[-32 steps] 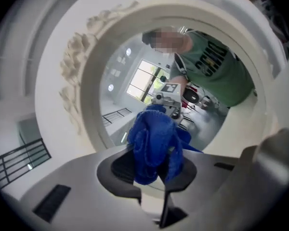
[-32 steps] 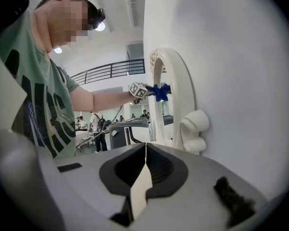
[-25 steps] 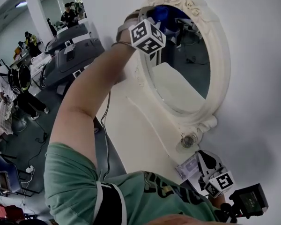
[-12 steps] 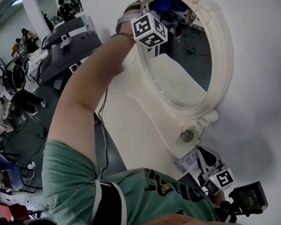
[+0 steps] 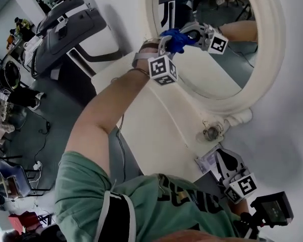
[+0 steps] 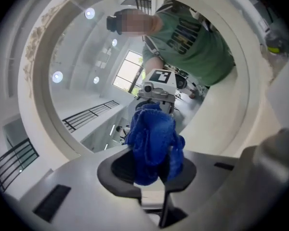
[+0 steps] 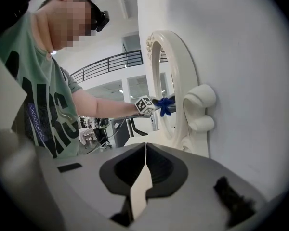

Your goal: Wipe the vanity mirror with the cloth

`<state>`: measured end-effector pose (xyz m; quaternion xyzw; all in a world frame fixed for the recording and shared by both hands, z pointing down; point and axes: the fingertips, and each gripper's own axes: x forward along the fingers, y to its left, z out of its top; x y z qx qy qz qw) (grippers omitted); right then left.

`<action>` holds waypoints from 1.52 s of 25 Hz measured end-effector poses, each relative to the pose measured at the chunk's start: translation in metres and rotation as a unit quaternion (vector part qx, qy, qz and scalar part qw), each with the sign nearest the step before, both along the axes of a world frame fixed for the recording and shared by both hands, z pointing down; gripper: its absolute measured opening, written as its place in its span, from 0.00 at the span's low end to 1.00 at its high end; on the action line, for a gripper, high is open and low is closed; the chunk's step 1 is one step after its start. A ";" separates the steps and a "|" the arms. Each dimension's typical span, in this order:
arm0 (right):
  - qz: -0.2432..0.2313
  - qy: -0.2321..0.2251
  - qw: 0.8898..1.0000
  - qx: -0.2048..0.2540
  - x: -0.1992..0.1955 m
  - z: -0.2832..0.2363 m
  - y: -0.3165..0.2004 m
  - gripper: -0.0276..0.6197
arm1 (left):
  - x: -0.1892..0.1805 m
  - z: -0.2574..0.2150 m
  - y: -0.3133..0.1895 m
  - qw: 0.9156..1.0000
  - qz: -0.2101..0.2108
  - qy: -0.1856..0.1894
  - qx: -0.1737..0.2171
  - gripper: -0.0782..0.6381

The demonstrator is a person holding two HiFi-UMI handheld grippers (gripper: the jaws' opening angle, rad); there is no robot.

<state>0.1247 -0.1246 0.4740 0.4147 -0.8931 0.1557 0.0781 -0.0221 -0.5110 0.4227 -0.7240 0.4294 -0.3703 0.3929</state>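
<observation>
An oval vanity mirror in a white ornate frame (image 5: pixel 265 79) hangs on the wall above a white table. My left gripper (image 5: pixel 178 38) is shut on a bunched blue cloth (image 5: pixel 171 37), which presses against the left part of the glass (image 5: pixel 217 74). In the left gripper view the cloth (image 6: pixel 151 141) sticks out from between the jaws of the left gripper (image 6: pixel 153 173), straight against the glass (image 6: pixel 86 85), which reflects the person. My right gripper (image 5: pixel 223 161) hangs low by the wall, below the mirror. Its jaws (image 7: pixel 145 159) are shut with nothing between them. From there the mirror frame (image 7: pixel 176 95) shows edge-on.
The white table top (image 5: pixel 151 125) runs under the mirror, with a small round knob (image 5: pixel 211 132) at the frame's foot and a printed sheet (image 5: pixel 207 164) near my right gripper. Grey machines (image 5: pixel 70 21) and people stand on the floor at the far left.
My left gripper has carried the cloth down from the mirror's top rim to the middle left of the glass. The right gripper has stayed where it was.
</observation>
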 end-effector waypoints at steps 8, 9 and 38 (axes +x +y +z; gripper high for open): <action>-0.008 0.038 0.999 -0.022 -0.001 0.010 0.007 0.06 | 0.001 0.161 0.018 0.990 -0.013 -0.077 -0.115 0.23; -0.006 0.036 0.999 -0.024 -0.002 0.009 0.007 0.06 | 0.001 0.167 0.019 0.990 -0.013 -0.082 -0.113 0.23; 0.021 -0.001 0.996 0.084 0.014 -0.039 0.005 0.06 | 0.005 -0.327 0.011 0.982 0.003 0.088 0.170 0.23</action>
